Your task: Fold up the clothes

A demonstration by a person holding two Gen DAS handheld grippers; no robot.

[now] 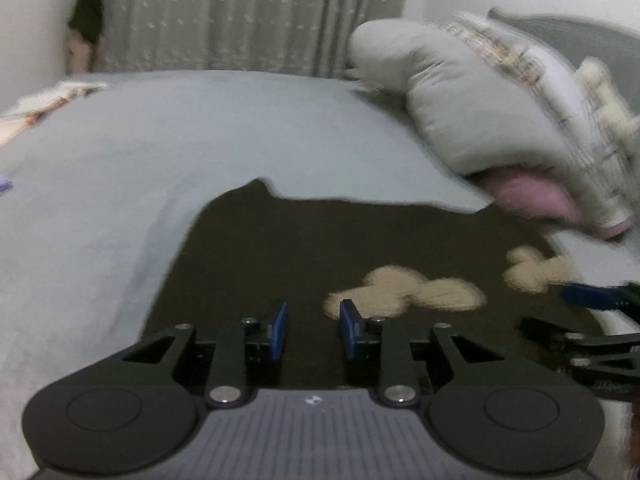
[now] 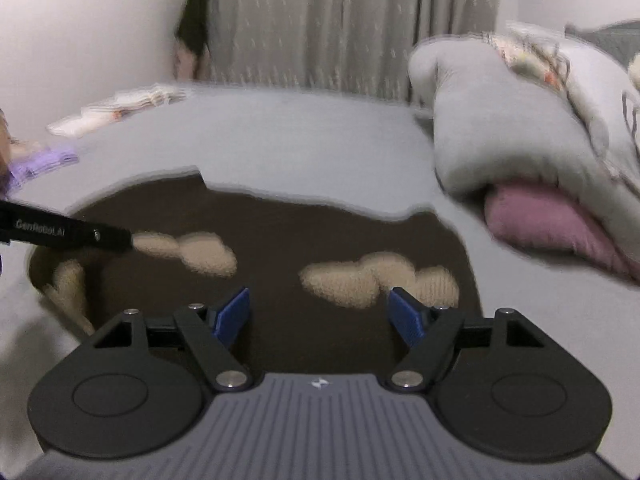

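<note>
A dark brown garment (image 1: 320, 248) with beige fuzzy patches (image 1: 404, 292) lies flat on the pale grey bed (image 1: 160, 160). It also shows in the right wrist view (image 2: 288, 240), with its beige patches (image 2: 380, 280). My left gripper (image 1: 313, 330) hovers over the garment's near part, open and empty. My right gripper (image 2: 320, 316) is open wide and empty above the garment. The right gripper shows at the right edge of the left wrist view (image 1: 584, 312). The left gripper's body (image 2: 68, 234) reaches in from the left in the right wrist view.
A rolled grey duvet (image 1: 480, 120) with a pink pillow (image 1: 532, 196) under it lies at the right. Folded light clothes (image 2: 120, 108) and a purple item (image 2: 40, 164) sit at the bed's far left. A curtain (image 2: 352, 20) hangs behind.
</note>
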